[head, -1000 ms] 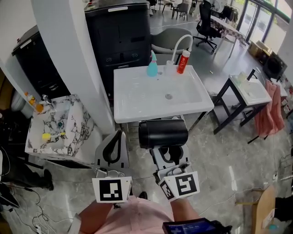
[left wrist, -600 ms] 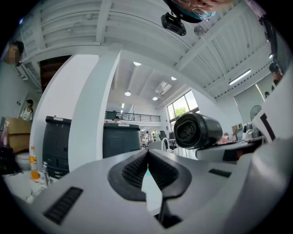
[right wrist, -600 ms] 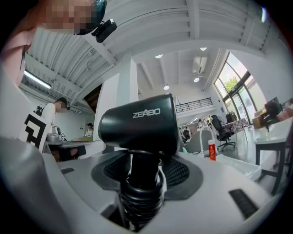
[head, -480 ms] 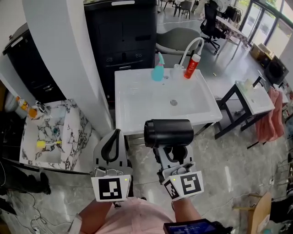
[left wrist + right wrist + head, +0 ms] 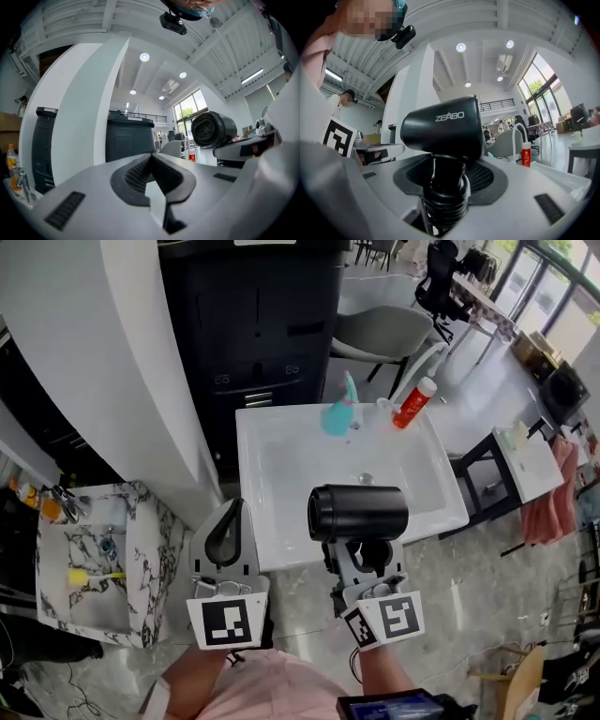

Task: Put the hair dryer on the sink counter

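Observation:
A black hair dryer (image 5: 358,513) stands upright in my right gripper (image 5: 364,561), whose jaws are shut on its handle (image 5: 443,187); its barrel lies sideways, just above the front edge of the white sink counter (image 5: 272,540). In the right gripper view the barrel (image 5: 443,127) fills the middle. My left gripper (image 5: 225,531) is beside it to the left, jaws shut with nothing between them, its tip (image 5: 151,161) at the counter's front left corner. From the left gripper view the dryer (image 5: 213,130) shows at the right.
On the counter's far rim stand a teal bottle (image 5: 339,414), a red tube (image 5: 413,404) and a white tap (image 5: 422,367). A white pillar (image 5: 103,371) rises at the left, with a marble basin (image 5: 141,568) beside it. A black cabinet (image 5: 262,324) and grey chair (image 5: 380,329) stand behind.
Both grippers have moved forward toward the sink, the dryer carried along. The dryer's barrel went from short of the counter to over its front edge. Neither gripper's jaws have changed.

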{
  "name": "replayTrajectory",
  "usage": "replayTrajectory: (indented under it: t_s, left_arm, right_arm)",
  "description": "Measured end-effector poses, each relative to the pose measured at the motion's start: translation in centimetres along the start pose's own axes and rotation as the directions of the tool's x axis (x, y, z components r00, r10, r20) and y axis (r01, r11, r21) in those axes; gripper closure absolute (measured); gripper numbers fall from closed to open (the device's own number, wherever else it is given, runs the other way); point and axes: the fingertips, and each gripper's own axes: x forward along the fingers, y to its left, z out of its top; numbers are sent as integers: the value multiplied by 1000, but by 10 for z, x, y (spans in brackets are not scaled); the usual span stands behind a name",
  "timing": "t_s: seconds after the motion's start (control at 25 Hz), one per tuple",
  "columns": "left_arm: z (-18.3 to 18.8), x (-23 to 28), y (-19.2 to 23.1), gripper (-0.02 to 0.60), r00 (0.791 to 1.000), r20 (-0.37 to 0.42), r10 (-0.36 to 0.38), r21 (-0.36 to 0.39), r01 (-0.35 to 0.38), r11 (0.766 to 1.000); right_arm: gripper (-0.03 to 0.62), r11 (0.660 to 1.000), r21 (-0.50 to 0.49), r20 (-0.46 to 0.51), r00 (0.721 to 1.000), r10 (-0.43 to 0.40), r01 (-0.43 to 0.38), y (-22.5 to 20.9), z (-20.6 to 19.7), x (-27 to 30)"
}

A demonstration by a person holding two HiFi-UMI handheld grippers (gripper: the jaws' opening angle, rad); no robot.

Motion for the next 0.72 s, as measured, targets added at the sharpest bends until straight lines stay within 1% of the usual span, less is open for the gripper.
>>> replayTrajectory:
  t_s: [0.16,0.32,0.56,0.72]
  left_arm:
    - [5,38,23,571,999,32,-5,-2,5,1000]
    - [10,64,36,571,998,62,-20,12,19,1000]
    - [16,86,44,571,996,84,-26,9,25,1000]
    - [16,96,39,571,997,74,-24,4,24,1000]
  right_arm:
    - [376,1000,-20,26,1000,-8,9,-5,12,41]
    - [376,999,-30,46,999,-12,14,-7,19,72]
    - [376,999,-46,61,998,-13,16,-9,29,92]
    - [376,999,-50,57,998,-5,8,-16,34,99]
